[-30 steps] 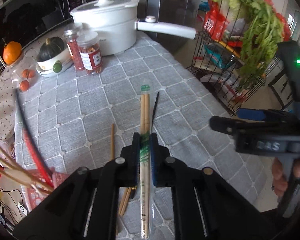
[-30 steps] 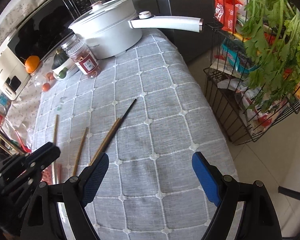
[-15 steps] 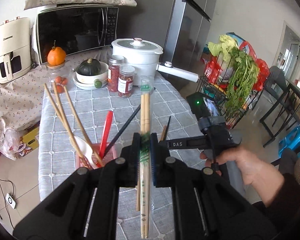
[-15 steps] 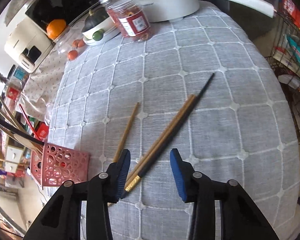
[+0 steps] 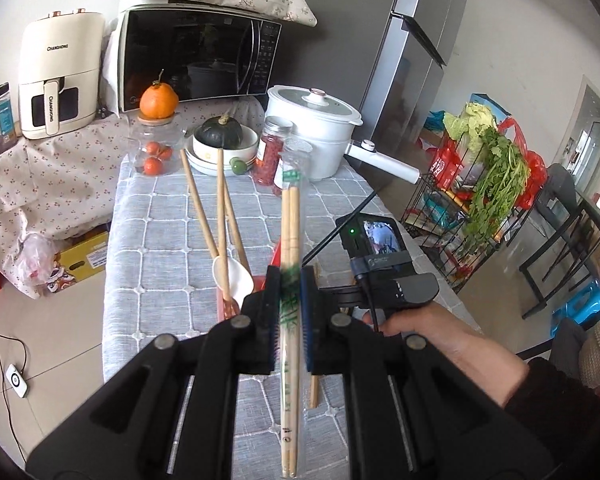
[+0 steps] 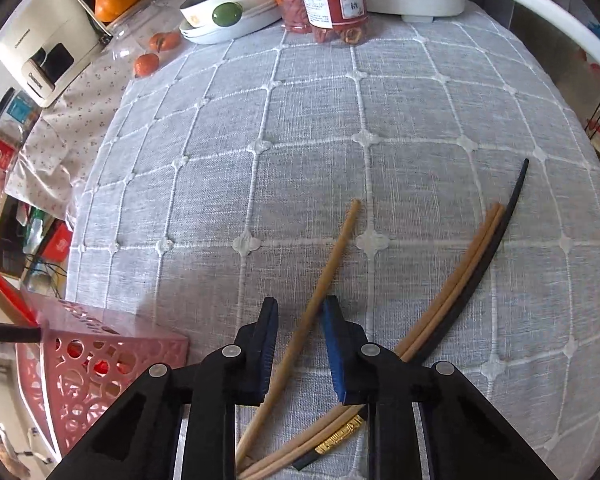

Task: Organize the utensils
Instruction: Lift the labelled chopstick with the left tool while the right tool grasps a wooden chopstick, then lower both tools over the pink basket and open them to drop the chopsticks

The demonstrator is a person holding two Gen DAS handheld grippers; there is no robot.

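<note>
Straddling the single wooden chopstick [image 6: 328, 276] with my right gripper [image 6: 299, 344], I have the blue pads spread with a clear gap either side of the stick, so nothing is pinched yet. That chopstick lies flat on the grey checked tablecloth [image 6: 300, 140], its long axis running from near-left to far-right, slanting across the line of the fingers and not along it; that slant is what the closing move turns on, since the pads will meet it at an angle. Just to its right lie a pair of brown chopsticks [image 6: 456, 280] and a black chopstick [image 6: 496, 248], close enough that I judge they could get nudged. The pink perforated holder [image 6: 96, 364] sits near-left of the gripper, so the right hand is well placed for the carry. My left gripper [image 5: 291, 320] is raised above the table, pressed together on a sleeved pair of disposable chopsticks [image 5: 290, 240], which point away toward the far white pot [image 5: 312, 128]. Below it, several wooden utensils [image 5: 220, 208] and a white spoon [image 5: 234, 274] already stand in the holder.
</note>
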